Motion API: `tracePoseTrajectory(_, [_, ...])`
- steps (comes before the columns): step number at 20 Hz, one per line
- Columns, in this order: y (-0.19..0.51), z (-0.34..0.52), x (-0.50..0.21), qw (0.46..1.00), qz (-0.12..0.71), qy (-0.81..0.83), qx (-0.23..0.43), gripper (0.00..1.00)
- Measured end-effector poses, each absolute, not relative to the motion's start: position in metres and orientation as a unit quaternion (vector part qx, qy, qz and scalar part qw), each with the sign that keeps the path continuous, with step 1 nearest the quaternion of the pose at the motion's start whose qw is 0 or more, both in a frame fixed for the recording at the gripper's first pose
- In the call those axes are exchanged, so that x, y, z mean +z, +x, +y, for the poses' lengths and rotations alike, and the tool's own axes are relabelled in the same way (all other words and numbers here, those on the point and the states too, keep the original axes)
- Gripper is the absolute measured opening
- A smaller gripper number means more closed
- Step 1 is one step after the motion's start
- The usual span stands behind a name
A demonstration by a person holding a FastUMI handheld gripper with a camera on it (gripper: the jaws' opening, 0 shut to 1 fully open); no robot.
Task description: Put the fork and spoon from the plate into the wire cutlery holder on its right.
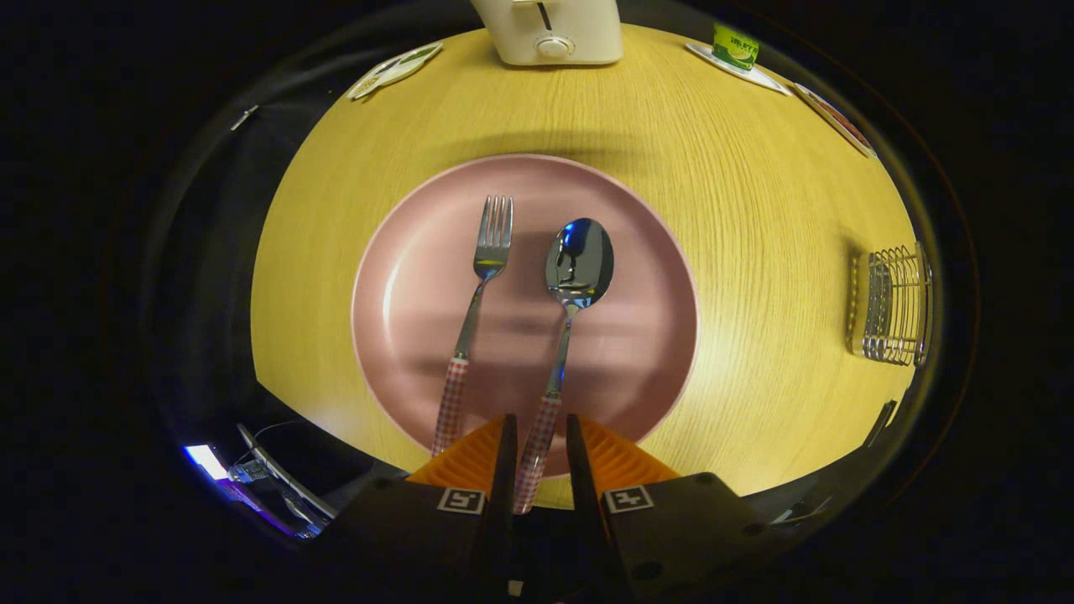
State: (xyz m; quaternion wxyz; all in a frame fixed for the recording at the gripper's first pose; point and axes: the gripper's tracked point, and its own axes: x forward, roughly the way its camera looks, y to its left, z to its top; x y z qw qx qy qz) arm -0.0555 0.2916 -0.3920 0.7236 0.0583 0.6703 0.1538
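Straddling spoon (564,327) handle on plate (403,285), claw (537,436) spread, not yet pinching. Fork (477,310) just left; wire cutlery holder (894,306) well right on surface (755,193). Risk: slim handle likely slipping under off-centre grip.

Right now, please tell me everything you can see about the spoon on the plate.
The spoon looks like shiny metal, with a red-and-white checked handle. It lies flat on the pink plate, bowl facing up and pointing away, beside and apart from the fork on its left. Its bowl mirrors some blue light. The handle end reaches over the plate's near rim and sits between the fingers of the gripper, which stand close on either side; whether they press it is unclear.
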Motion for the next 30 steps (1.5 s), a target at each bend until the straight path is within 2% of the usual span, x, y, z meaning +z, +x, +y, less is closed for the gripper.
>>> tracePoseTrajectory(1, [-0.053,0.289,-0.391,0.722,0.674,0.065,0.146,0.25])
tracePoseTrajectory(2, [-0.051,0.288,-0.393,0.722,0.674,0.071,0.139,0.20])
tracePoseTrajectory(3, [-0.049,0.285,-0.393,0.723,0.672,0.074,0.139,0.15])
tracePoseTrajectory(5, [-0.048,0.281,-0.391,0.723,0.672,0.087,0.134,0.13])
tracePoseTrajectory(10, [-0.041,0.280,-0.362,0.728,0.654,0.134,0.155,0.13])
tracePoseTrajectory(16, [-0.039,0.255,-0.291,0.739,0.615,0.167,0.218,0.13])
tracePoseTrajectory(19, [-0.031,0.204,-0.266,0.753,0.598,0.147,0.230,0.13])
tracePoseTrajectory(24, [-0.014,0.092,-0.256,0.764,0.604,0.095,0.207,0.12])
tracePoseTrajectory(27, [-0.014,0.037,-0.260,0.752,0.627,0.055,0.198,0.12])
tracePoseTrajectory(30, [-0.020,-0.006,-0.272,0.718,0.666,-0.001,0.202,0.12])
